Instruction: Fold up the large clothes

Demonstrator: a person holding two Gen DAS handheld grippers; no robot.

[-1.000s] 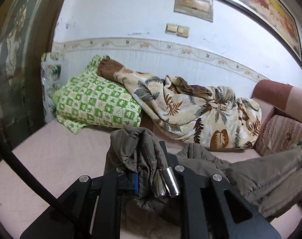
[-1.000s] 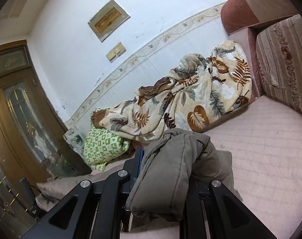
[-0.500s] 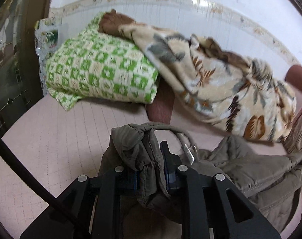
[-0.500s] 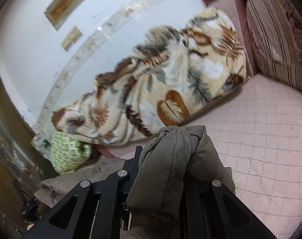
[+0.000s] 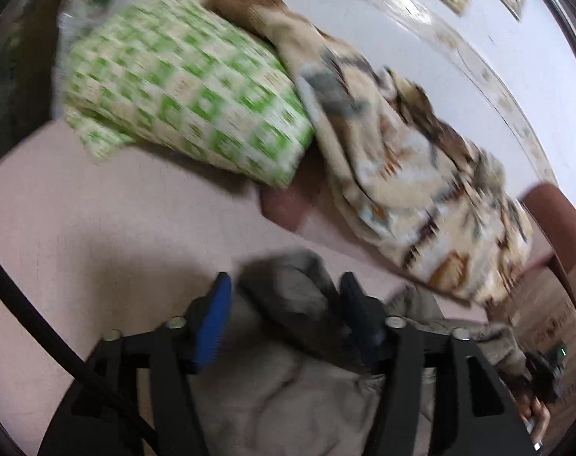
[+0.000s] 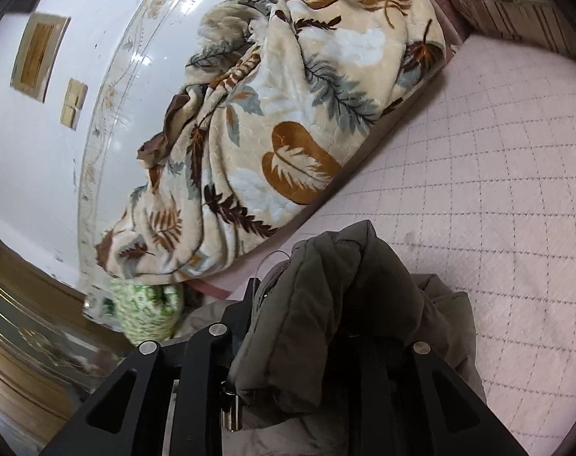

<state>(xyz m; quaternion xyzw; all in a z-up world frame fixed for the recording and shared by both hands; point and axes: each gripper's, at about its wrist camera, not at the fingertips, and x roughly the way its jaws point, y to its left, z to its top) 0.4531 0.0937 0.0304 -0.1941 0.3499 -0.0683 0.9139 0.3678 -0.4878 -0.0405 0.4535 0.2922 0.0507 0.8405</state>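
left gripper spread, olive padded jacket loose between its fingers | right gripper clenched on jacket fold | I lower right's edge squarely onto the quilted pink mattress before letting go

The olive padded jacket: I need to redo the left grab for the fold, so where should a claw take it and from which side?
Judging from the left wrist view, take the olive padded jacket at the raised bunched ridge between the open left claw, coming from above along the pink quilted bed cover. That ridge stands up thin enough to pinch; the flat fabric does not.
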